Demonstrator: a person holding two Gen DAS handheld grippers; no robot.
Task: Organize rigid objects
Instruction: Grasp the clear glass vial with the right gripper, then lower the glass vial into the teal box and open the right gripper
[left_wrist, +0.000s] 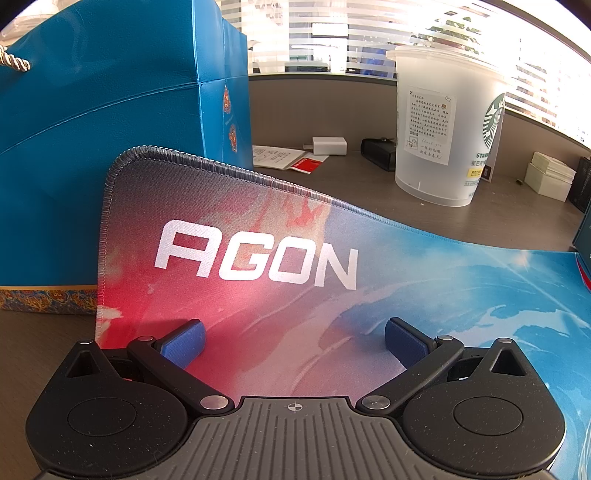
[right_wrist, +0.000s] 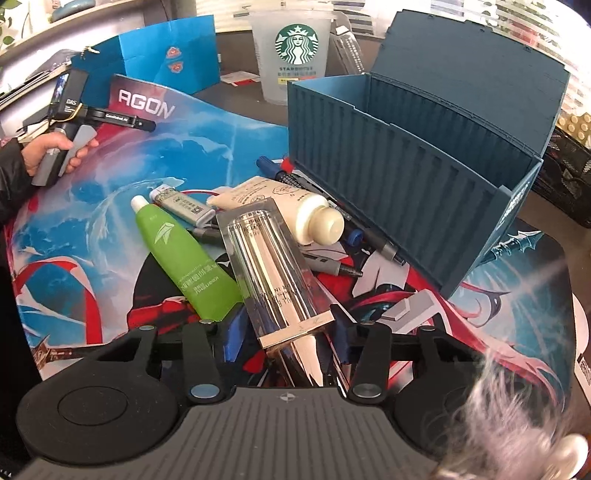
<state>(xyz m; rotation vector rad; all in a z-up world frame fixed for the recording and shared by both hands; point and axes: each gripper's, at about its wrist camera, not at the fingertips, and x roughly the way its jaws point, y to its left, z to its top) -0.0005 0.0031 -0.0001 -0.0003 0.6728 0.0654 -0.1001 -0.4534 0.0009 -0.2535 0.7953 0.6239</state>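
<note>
The right gripper (right_wrist: 284, 343) points steeply down at the pile, its jaws clamped on the near end of a clear, silvery bottle (right_wrist: 273, 269) that runs away from the camera. Left of it lies a green tube (right_wrist: 181, 254); beyond are a cream bottle (right_wrist: 295, 206), a grey lighter (right_wrist: 183, 206) and several markers (right_wrist: 332, 262). Behind them a teal container-shaped box (right_wrist: 406, 177) stands with its lid up; what it holds cannot be seen. Far left, a hand (right_wrist: 51, 153) holds the left gripper (left_wrist: 293, 341), tilted down over the mat (left_wrist: 369, 258), jaws apart and empty. The mat reads "AGON". Beyond stand a blue bag (left_wrist: 110, 129) and a frosted Starbucks cup (left_wrist: 443, 125), seemingly empty.
</note>
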